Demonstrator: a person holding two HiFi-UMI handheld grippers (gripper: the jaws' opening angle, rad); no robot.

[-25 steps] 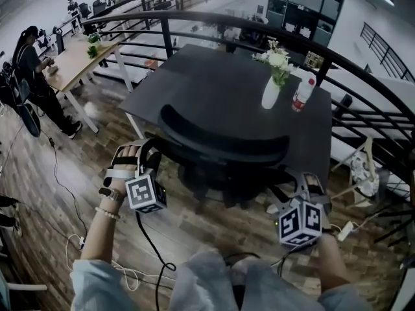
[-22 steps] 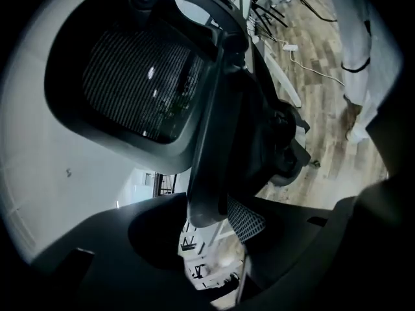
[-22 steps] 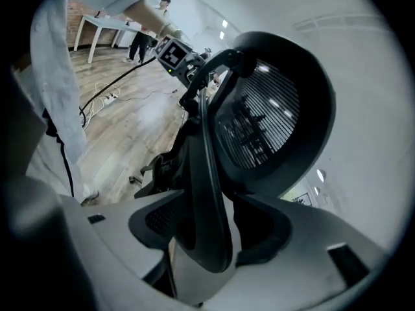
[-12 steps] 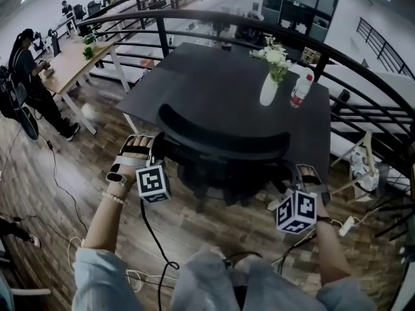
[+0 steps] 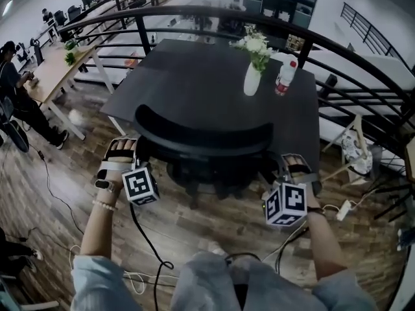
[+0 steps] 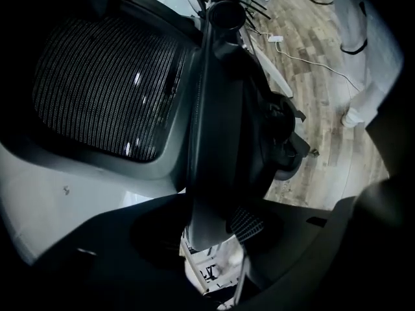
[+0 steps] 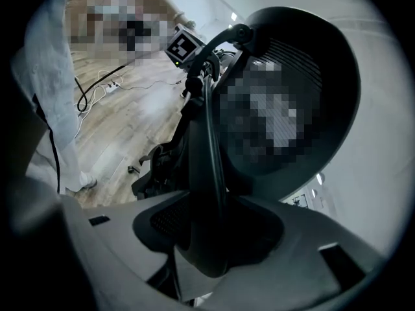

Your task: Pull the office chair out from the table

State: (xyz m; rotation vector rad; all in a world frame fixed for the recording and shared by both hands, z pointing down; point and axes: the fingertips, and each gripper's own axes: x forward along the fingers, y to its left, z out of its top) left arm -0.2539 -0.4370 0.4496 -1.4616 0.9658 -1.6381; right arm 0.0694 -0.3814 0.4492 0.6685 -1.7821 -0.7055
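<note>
The black office chair [image 5: 201, 138] stands tucked against the dark table [image 5: 194, 76], its curved backrest toward me. My left gripper [image 5: 142, 151] is at the backrest's left edge and my right gripper [image 5: 275, 168] at its right edge. In the left gripper view the backrest's frame edge [image 6: 214, 141] runs down between the jaws of my left gripper [image 6: 211, 232], beside the mesh [image 6: 104, 83]. In the right gripper view the frame [image 7: 204, 173] sits deep in my right gripper [image 7: 214, 238]. Both pairs of jaws are closing, and their pads look pressed on the frame.
A white vase of flowers [image 5: 251, 80] and a bottle [image 5: 282, 80] stand on the table's far right. A curved black railing [image 5: 363, 70] rings the table. Cables [image 5: 139, 238] lie on the wooden floor by my feet. A person [image 5: 16, 89] sits at a wooden table [image 5: 58, 70] at far left.
Both grippers have sunk a little and come in onto the backrest's two side edges. The chair stays against the table.
</note>
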